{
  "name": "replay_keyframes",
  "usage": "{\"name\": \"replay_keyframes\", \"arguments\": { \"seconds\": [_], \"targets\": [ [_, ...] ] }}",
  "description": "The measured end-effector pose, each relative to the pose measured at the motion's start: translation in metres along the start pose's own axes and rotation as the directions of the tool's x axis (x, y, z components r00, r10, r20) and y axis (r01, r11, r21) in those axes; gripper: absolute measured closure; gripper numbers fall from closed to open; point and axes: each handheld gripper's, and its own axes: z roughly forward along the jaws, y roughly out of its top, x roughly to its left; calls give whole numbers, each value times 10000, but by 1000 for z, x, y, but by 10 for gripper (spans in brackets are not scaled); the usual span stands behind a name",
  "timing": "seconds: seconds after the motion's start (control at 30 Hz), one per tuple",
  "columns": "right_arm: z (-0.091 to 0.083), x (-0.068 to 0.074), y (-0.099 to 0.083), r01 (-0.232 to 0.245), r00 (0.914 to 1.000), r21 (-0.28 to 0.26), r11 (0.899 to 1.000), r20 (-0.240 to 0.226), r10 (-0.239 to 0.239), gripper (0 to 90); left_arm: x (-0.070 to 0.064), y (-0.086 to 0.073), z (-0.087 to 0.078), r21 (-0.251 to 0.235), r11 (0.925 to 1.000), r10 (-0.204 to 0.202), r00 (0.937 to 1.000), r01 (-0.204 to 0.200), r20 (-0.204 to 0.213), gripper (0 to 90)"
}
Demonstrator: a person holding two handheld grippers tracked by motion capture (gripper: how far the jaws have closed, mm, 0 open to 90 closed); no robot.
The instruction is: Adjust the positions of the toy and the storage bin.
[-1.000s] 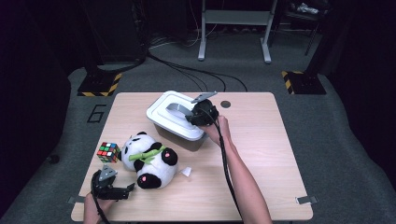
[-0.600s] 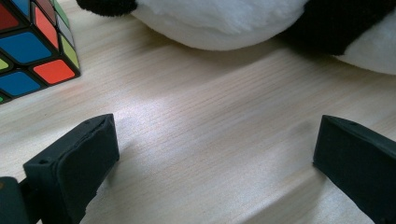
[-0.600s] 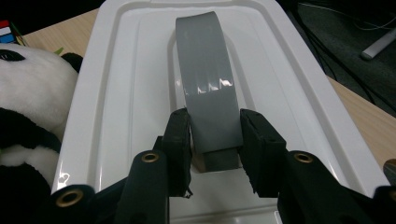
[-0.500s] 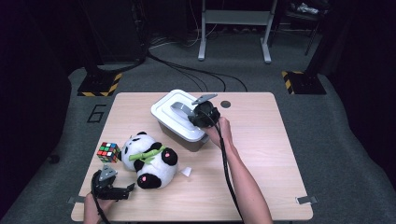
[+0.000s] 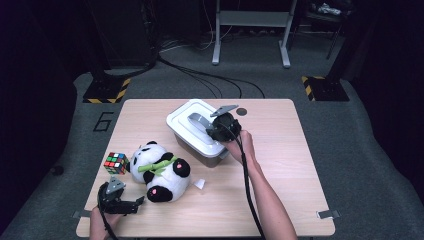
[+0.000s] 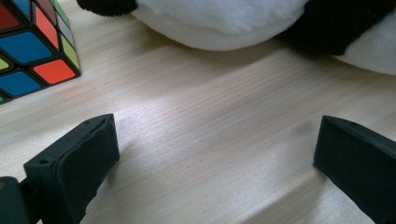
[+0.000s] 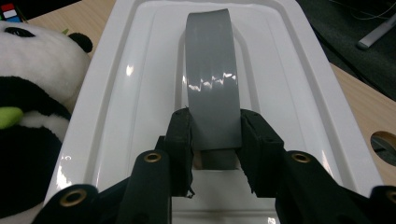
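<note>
Grey handle [image 7: 212, 79] of the white lid [image 7: 289, 79] sits clamped between the right tongs [image 7: 214, 140].

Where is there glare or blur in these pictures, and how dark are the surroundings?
Right gripper view: bright glints on the grey handle and the glossy white lid; the right tongs look soft close up. Left gripper view: a pale sheen on the table; the Rubik's cube is slightly blurred. High view: lit table, surroundings nearly black.

White lid [image 5: 192, 126], grey handle [image 7: 212, 70]; black-and-white panda [image 5: 157, 171]; multicoloured cube [image 5: 115, 163]
</note>
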Motion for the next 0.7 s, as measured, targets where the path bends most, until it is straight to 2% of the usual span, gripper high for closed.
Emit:
{"name": "replay_keyframes", "arguments": {
  "seconds": [0.3,0.33,0.43,0.5,0.57,0.7],
  "targets": [
    [-15,6,-12,24,10000,110,9999,95,-25,665,0,0,0,41,10000,-1,10000,1,-10,1],
    [-17,7,-13,-123,9998,139,9998,128,121,665,0,0,0,31,10000,13,10000,-13,-16,1],
    [-22,7,-17,93,9999,166,9998,127,-95,665,0,0,0,2,10000,-4,10000,4,-4,1],
    [-25,9,-20,-24,9999,108,9999,144,23,666,0,0,0,0,10000,2,10000,-2,-6,2],
    [-28,8,-23,131,9998,76,9999,116,-132,666,0,0,0,-3,10000,-1,10000,1,-3,1],
    [-34,11,-29,-288,9995,78,9996,131,287,666,0,0,0,-3,10000,-3,10000,3,-4,1]
  ]
}}
